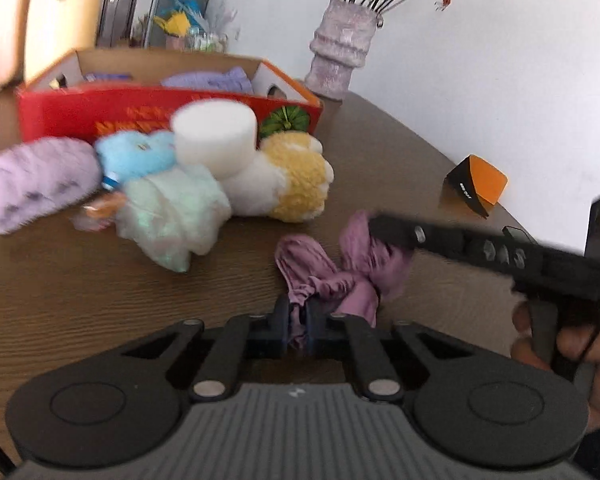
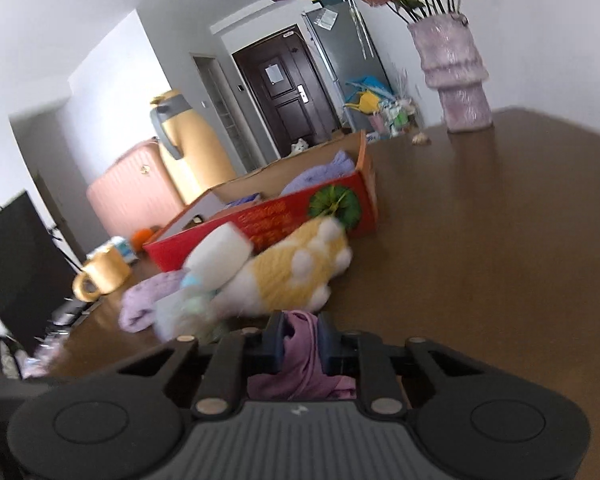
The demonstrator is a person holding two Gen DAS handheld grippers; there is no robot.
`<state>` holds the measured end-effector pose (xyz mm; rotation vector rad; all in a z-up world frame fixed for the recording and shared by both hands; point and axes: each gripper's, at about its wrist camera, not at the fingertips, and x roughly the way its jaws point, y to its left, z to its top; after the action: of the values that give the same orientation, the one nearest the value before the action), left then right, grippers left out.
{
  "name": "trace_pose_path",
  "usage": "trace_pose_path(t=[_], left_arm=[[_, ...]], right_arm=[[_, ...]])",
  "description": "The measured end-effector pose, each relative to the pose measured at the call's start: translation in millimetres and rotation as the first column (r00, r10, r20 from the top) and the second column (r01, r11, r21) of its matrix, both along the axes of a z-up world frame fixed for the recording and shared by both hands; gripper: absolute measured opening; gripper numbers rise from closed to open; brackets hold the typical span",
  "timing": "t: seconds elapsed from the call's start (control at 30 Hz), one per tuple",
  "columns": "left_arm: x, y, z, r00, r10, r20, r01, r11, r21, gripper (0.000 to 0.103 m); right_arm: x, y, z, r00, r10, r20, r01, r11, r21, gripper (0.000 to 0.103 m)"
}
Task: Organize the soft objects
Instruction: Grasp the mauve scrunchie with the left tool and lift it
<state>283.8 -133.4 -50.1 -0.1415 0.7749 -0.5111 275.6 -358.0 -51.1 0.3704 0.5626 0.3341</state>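
A crumpled purple cloth (image 1: 324, 276) lies on the brown table (image 1: 100, 300). My left gripper (image 1: 299, 316) is shut on its near edge. My right gripper (image 1: 380, 226) reaches in from the right, held by a hand, and pinches the cloth's far corner; the right wrist view shows the right gripper (image 2: 300, 328) shut on the purple cloth (image 2: 300, 360). Behind lie a yellow-and-white plush (image 1: 284, 180), a white foam cylinder (image 1: 216, 140), a pale green fluffy toy (image 1: 172, 216), a blue plush (image 1: 136, 156) and a lilac fluffy pouch (image 1: 36, 184). A red cardboard box (image 1: 100, 112) holds lilac soft items.
A purple vase (image 1: 340, 52) with dried flowers stands at the table's back. An orange-and-black box (image 1: 476, 188) sits by the wall on the right. A yellow mug (image 2: 100, 272) stands at the table's left edge. Suitcases (image 2: 140, 196) stand beyond the table.
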Motion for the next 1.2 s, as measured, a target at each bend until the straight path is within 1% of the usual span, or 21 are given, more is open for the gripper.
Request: trace_pose_path(t=[0.03, 0.1, 0.17, 0.27, 0.37, 0.43, 0.5, 0.53, 0.57, 0.6, 0.63, 0.7, 0.77, 0.8, 0.83, 0.87, 0.9, 0.97, 1.03, 1.13, 1.2], left_arm=[[-4.0, 3.2, 3.5, 1.0, 0.004, 0.014, -0.004, 1.0, 0.011, 0.008], [-19.3, 15.5, 13.1, 0.999, 0.006, 0.046, -0.006, 1.0, 0.007, 0.008], [-33.1, 30.8, 22.4, 0.997, 0.028, 0.078, -0.029, 1.0, 0.011, 0.008], [-47.5, 52.7, 35.1, 0.989, 0.088, 0.121, -0.092, 0.995, 0.027, 0.008], [-56.4, 70.3, 45.9, 0.977, 0.146, 0.158, -0.149, 0.989, 0.011, 0.008], [-60.4, 78.4, 44.6, 0.973, 0.166, 0.161, -0.172, 0.985, 0.024, 0.009], [-62.3, 80.4, 37.7, 0.974, 0.176, 0.145, -0.184, 0.982, 0.043, 0.01], [-64.0, 82.1, 34.3, 0.974, 0.181, 0.139, -0.189, 0.981, 0.046, 0.011], [-65.7, 84.7, 30.8, 0.972, 0.19, 0.137, -0.198, 0.979, 0.048, 0.012], [-66.4, 86.3, 27.2, 0.971, 0.197, 0.133, -0.206, 0.977, 0.052, 0.014], [-66.2, 87.4, 24.3, 0.972, 0.198, 0.126, -0.206, 0.977, 0.055, 0.023], [-65.6, 91.0, 18.9, 0.974, 0.198, 0.111, -0.204, 0.977, 0.052, 0.03], [-65.0, 94.7, 14.9, 0.973, 0.206, 0.107, -0.212, 0.976, 0.049, 0.029], [-64.1, 96.2, 13.7, 0.974, 0.204, 0.104, -0.209, 0.977, 0.043, 0.023], [-64.0, 96.4, 12.2, 0.974, 0.203, 0.099, -0.207, 0.978, 0.037, 0.014], [-62.3, 97.5, 11.1, 0.976, 0.198, 0.089, -0.202, 0.979, 0.033, 0.012], [-61.4, 98.3, 9.9, 0.978, 0.191, 0.082, -0.194, 0.981, 0.028, 0.01], [-60.8, 99.4, 9.5, 0.98, 0.181, 0.08, -0.183, 0.983, 0.018, 0.009], [-62.2, 100.5, 11.5, 0.98, 0.175, 0.099, -0.177, 0.984, 0.011, 0.008], [-65.6, 103.9, 18.5, 0.979, 0.159, 0.13, -0.158, 0.987, -0.014, 0.008], [-65.9, 107.4, 28.5, 0.977, 0.149, 0.154, -0.143, 0.989, -0.043, 0.007]], right_arm=[[-9.4, 2.6, -0.5, 1.0, 0.008, -0.003, -0.007, 1.0, 0.017, 0.016], [-24.5, 11.9, -0.1, 0.999, 0.04, -0.001, -0.04, 0.999, 0.036, 0.016], [-33.7, 25.7, 2.7, 0.996, 0.09, 0.006, -0.09, 0.995, 0.047, 0.013], [-40.1, 48.9, 8.7, 0.987, 0.158, 0.021, -0.159, 0.987, 0.029, 0.012], [-42.9, 68.5, 10.3, 0.981, 0.192, 0.009, -0.192, 0.981, -0.008, 0.012], [-40.2, 77.0, 6.1, 0.981, 0.194, -0.02, -0.194, 0.981, -0.016, 0.013], [-39.0, 82.0, 1.3, 0.981, 0.187, -0.043, -0.188, 0.982, -0.022, 0.013], [-40.5, 83.5, -0.7, 0.982, 0.184, -0.044, -0.185, 0.982, -0.025, 0.013], [-41.1, 84.7, -1.6, 0.983, 0.179, -0.045, -0.181, 0.983, -0.026, 0.017], [-41.2, 84.7, -2.7, 0.984, 0.17, -0.048, -0.171, 0.985, -0.027, 0.017], [-41.3, 86.3, -3.1, 0.986, 0.158, -0.05, -0.16, 0.986, -0.034, 0.018], [-42.4, 89.1, -3.4, 0.988, 0.148, -0.049, -0.151, 0.987, -0.049, 0.018], [-41.6, 90.6, -5.0, 0.989, 0.143, -0.049, -0.145, 0.988, -0.05, 0.018], [-40.5, 91.1, -6.5, 0.989, 0.138, -0.053, -0.14, 0.989, -0.043, 0.018], [-39.5, 91.3, -8.0, 0.989, 0.141, -0.053, -0.143, 0.989, -0.034, 0.017], [-39.1, 92.1, -9.1, 0.988, 0.145, -0.051, -0.146, 0.989, -0.028, 0.012], [-38.5, 93.1, -10.0, 0.988, 0.148, -0.047, -0.15, 0.988, -0.025, 0.012], [-40.5, 95.7, -9.8, 0.987, 0.155, -0.036, -0.157, 0.987, -0.033, 0.007], [-42.8, 97.1, -6.6, 0.988, 0.152, -0.019, -0.153, 0.987, -0.041, 0.005], [-46.5, 97.4, 7.7, 0.988, 0.149, 0.028, -0.148, 0.988, -0.049, 0.004], [-45.1, 96.9, 20.9, 0.986, 0.151, 0.067, -0.147, 0.988, -0.053, 0.004]])
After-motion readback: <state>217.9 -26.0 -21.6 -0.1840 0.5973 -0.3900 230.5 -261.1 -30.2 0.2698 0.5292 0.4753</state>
